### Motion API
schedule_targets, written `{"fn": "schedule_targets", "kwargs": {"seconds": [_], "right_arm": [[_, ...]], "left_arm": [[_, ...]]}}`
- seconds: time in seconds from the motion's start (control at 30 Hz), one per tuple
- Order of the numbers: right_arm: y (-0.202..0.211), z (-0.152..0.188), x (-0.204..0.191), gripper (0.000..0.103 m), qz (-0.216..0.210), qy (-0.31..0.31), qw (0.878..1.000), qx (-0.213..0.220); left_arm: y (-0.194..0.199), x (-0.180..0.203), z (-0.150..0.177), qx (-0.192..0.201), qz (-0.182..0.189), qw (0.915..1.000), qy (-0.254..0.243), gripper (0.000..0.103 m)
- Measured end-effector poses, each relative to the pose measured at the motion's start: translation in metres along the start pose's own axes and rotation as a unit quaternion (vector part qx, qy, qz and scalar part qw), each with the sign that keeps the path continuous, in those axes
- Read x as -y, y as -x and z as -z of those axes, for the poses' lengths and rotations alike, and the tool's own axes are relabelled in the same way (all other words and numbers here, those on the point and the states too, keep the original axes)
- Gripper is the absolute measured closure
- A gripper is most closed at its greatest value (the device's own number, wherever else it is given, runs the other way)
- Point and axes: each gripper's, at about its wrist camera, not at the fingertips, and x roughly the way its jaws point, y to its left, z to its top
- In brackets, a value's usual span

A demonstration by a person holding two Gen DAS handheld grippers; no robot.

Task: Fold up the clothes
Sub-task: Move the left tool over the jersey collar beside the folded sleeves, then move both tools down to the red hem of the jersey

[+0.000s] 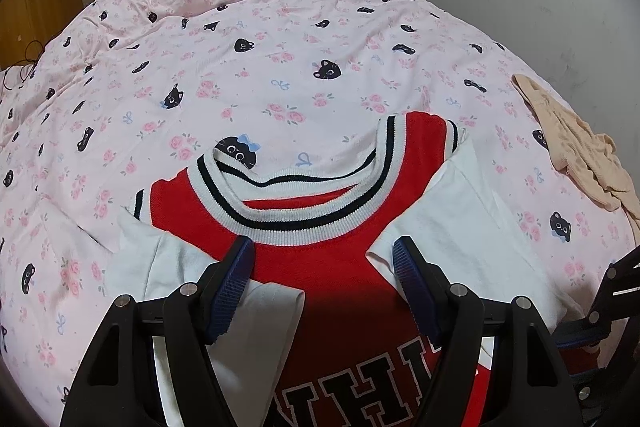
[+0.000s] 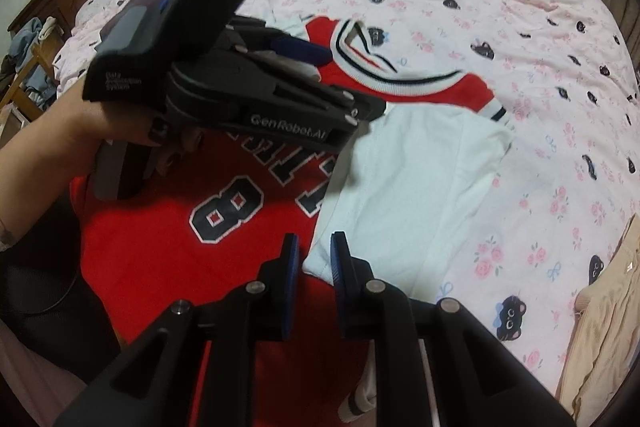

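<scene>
While the red jersey (image 1: 328,267) lies flat on the pink bedspread (image 1: 256,67) with the cat faces, both grippers hang over it. Its two white sleeves are folded in over the red part, one on each side. The left gripper (image 1: 323,251) has its jaws spread wide, just below the striped collar (image 1: 296,223), and nothing is pinched between them; the blue pads (image 1: 236,279) sit close over the cloth, but I cannot tell if they touch it. From the right wrist view, the right gripper (image 2: 313,247) has its jaws close together with a small gap, right at the edge of the right white sleeve (image 2: 412,187). I cannot tell if any cloth is caught in that gap. A hand (image 2: 96,131) and the left tool cover the top of the black letters, so only part of the word and the number show. The bottom of the jersey is cut off by the gripper. A tan cloth (image 1: 576,147) lies near the bed's edge, partly out of the picture.
</scene>
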Motion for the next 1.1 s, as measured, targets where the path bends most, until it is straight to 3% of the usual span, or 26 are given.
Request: {"fn": "schedule_targets", "kwargs": {"seconds": [0.43, 0.57, 0.7, 0.8, 0.87, 0.93, 1.1], "right_arm": [[-0.021, 0.009, 0.004, 0.083, -0.052, -0.014, 0.997, -0.055], [-0.008, 0.008, 0.011, 0.081, -0.077, -0.021, 0.996, -0.033], [0.023, 0.008, 0.043, 0.081, -0.127, -0.076, 0.989, 0.022], [0.045, 0.01, 0.074, 0.069, -0.147, -0.12, 0.98, 0.065], [0.054, 0.013, 0.091, 0.062, -0.143, -0.147, 0.975, 0.083], [0.06, 0.018, 0.107, 0.062, -0.134, -0.172, 0.971, 0.096], [0.06, 0.038, 0.111, 0.062, -0.115, -0.198, 0.97, 0.083]], "left_arm": [[-0.007, 0.0, 0.002, -0.011, -0.004, 0.9999, 0.0, 0.036], [0.008, -0.001, -0.001, 0.01, 0.009, 0.9999, 0.008, 0.036], [0.042, -0.011, -0.006, 0.056, 0.031, 0.9975, 0.029, 0.036], [0.073, -0.025, -0.005, 0.092, 0.042, 0.9936, 0.05, 0.036], [0.091, -0.037, -0.001, 0.109, 0.037, 0.9915, 0.061, 0.036], [0.106, -0.051, 0.006, 0.117, 0.024, 0.9903, 0.072, 0.036], [0.135, -0.09, 0.039, 0.114, -0.015, 0.9857, 0.123, 0.036]]}}
